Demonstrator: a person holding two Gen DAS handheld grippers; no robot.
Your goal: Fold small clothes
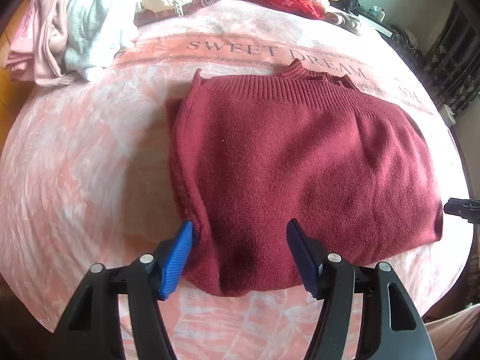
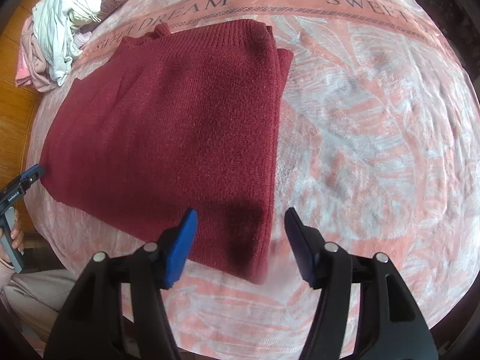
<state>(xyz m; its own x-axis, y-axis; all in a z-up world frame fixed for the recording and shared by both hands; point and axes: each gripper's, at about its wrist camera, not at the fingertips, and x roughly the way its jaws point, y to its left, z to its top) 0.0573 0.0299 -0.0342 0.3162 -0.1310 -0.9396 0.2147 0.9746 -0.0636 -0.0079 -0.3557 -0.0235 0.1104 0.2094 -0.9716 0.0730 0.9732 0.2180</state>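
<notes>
— Sweater (image 1: 300, 162), dark red knit, folded into a thick block: where does it lie from the left gripper (image 1: 240, 255)?

— Straight ahead of it on the pink blanket (image 1: 75, 165). The gripper's jaws stand wide apart, straddling the near left corner of the block; the left pad (image 1: 177, 261) sits right at the folded edge, though I cannot tell if it touches. Nothing is clamped.

— How is that gripper posed?

— Low and angled down toward the bed, fingers pointing along the sweater to its ribbed hem at the far end.

— And the right gripper (image 2: 240, 246)?

— Also spread apart, holding nothing. It hovers over the sweater's near right corner, with the left pad (image 2: 180, 249) above the knit and the right pad (image 2: 300, 249) over bare blanket. At the far left of its view, the left gripper's tip meets the sweater's opposite corner, and the person's hand (image 2: 15, 237) grips the handle.

— Anything beyond?

— Ahead and left, a heap of pale clothes (image 1: 75, 24) lies at the blanket's edge.
</notes>
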